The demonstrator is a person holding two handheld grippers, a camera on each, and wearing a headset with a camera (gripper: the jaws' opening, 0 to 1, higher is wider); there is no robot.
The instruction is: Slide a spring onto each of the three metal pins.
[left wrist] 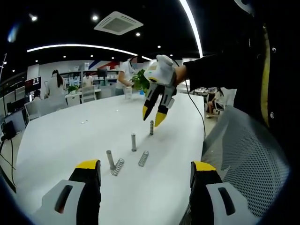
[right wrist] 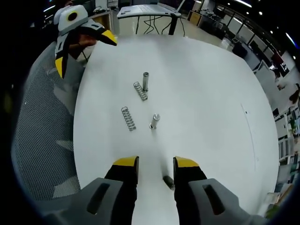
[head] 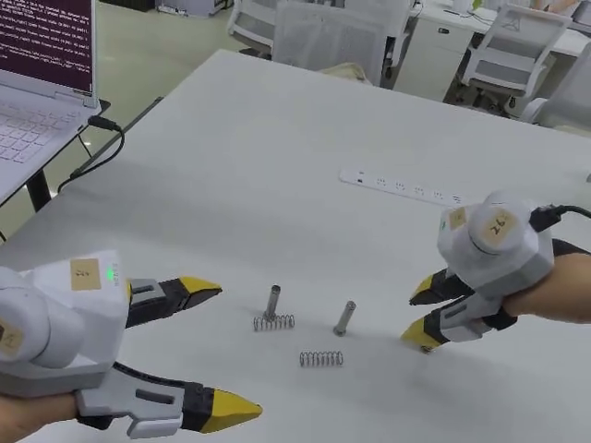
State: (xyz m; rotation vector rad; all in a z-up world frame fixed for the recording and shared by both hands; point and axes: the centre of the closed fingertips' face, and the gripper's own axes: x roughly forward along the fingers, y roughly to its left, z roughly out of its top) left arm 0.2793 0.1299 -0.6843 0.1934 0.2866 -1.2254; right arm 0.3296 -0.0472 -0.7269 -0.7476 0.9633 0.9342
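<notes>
White tabletop (head: 277, 166) between the grippers carries two pins (head: 272, 301) (head: 344, 317) and two loose springs (head: 274, 322) (head: 320, 358); left gripper (head: 235, 349) gapes wide, right gripper (head: 423, 314) is parted more narrowly.

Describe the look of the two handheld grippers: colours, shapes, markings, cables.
Both the left gripper and the right gripper have rounded white plastic bodies, grey jaw arms turning black, and pointed yellow tips. Tan stickers with handwritten numbers sit on each body. A small green light glows on the left one; a black cable leaves the right one.
</notes>
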